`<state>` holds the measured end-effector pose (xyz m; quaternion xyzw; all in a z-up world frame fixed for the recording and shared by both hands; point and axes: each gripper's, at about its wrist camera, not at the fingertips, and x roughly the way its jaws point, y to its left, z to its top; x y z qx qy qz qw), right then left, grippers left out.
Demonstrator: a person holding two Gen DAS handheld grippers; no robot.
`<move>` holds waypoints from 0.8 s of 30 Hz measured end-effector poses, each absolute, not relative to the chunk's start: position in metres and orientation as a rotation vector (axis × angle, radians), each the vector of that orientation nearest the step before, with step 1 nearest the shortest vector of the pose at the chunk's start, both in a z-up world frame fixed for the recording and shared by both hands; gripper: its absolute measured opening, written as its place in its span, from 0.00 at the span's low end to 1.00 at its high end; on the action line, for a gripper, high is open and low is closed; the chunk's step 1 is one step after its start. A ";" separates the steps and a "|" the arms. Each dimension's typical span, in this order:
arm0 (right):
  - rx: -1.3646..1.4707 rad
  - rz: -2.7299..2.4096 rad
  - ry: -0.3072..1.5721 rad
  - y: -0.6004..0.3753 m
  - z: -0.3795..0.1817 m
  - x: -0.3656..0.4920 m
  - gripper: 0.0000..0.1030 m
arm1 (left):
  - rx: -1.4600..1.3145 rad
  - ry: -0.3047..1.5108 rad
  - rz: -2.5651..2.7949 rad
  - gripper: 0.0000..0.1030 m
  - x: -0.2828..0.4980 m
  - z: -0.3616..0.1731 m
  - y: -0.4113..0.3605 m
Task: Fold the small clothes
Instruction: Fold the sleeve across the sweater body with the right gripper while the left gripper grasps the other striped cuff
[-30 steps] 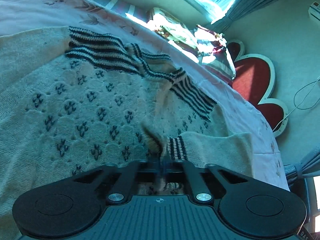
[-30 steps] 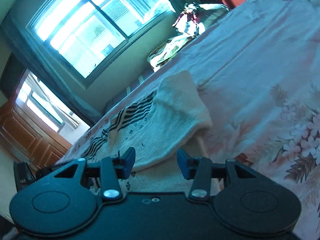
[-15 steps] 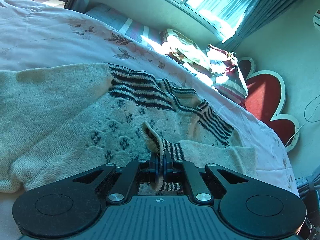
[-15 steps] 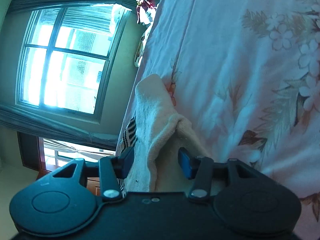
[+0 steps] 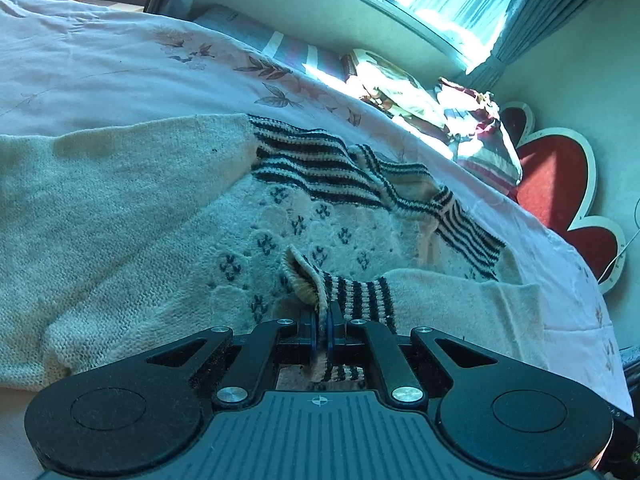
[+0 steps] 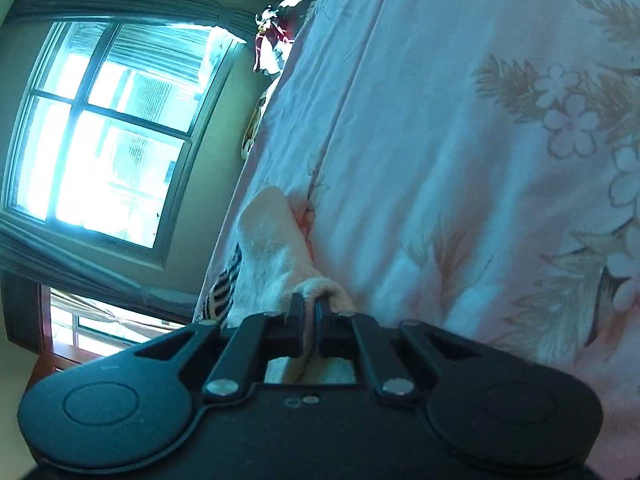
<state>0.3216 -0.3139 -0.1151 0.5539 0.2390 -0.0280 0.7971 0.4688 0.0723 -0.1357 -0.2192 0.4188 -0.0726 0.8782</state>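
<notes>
The knitted sweater [image 5: 168,216] lay spread across the bed [image 5: 100,68], its body running toward nine o'clock in the left wrist view. The left tool [image 5: 320,326] was pressed together on the striped cuff [image 5: 356,294], which stood up in a small peak at six o'clock. The right tool [image 6: 307,312] pinched a cream fold of the sweater's edge [image 6: 276,256]. This looked like the sleeve-folding step. Next, both grips would likely need to carry the cloth together across the body, evenly, without bunching.
</notes>
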 end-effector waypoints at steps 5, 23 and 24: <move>0.935 -0.037 0.474 -0.322 -0.073 0.311 0.30 | -0.457 0.867 -0.158 0.04 0.469 -0.138 0.073; 0.500 0.091 0.649 -0.296 -0.081 0.367 0.09 | -0.303 0.806 -0.097 0.04 0.455 -0.135 0.055; 0.499 0.094 0.651 -0.297 -0.081 0.367 0.09 | -0.300 0.805 -0.092 0.04 0.455 -0.135 0.054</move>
